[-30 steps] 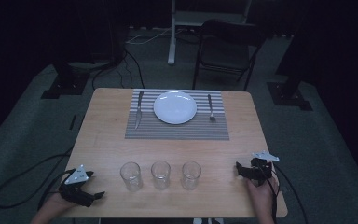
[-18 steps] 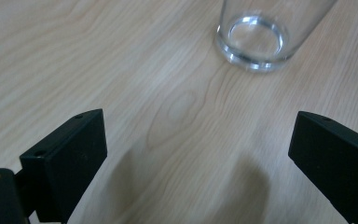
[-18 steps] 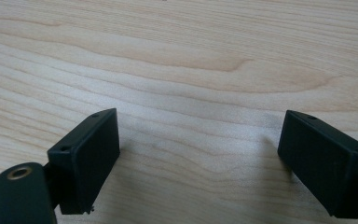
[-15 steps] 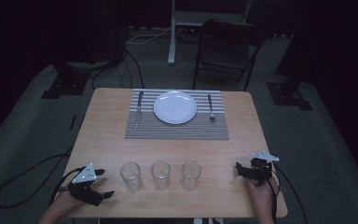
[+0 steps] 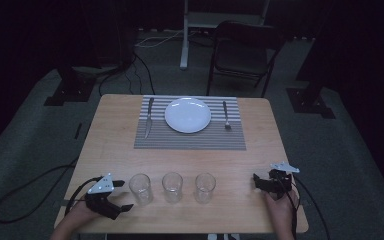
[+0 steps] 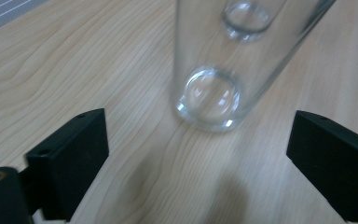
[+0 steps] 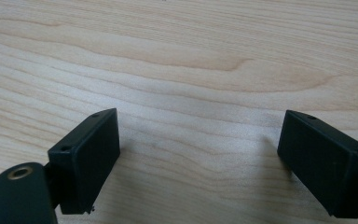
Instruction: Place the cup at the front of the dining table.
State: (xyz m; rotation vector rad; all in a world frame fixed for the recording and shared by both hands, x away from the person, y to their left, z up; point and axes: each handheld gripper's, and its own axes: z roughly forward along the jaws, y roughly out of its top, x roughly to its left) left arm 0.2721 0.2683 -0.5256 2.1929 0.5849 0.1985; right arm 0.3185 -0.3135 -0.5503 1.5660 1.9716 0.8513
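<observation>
Left gripper (image 5: 121, 195) spread wide, aimed at nearest glass (image 5: 140, 189) standing on wooden surface (image 5: 115, 150), not touching. Right gripper (image 5: 256, 181) spread too, grasping nothing, low over bare wood.

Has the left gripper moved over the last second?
Yes. The left gripper has moved rightward along the table's near edge, closing on the leftmost glass, jaws open.

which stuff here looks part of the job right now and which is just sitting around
In play, as a guess from where the open left gripper points:
- nearest glass, just ahead of its jaws, not gripped
- two more glasses in the same row

Sitting around:
- plate, knife, fork on the striped mat
- chair behind the table
- right gripper, open, over bare wood
</observation>
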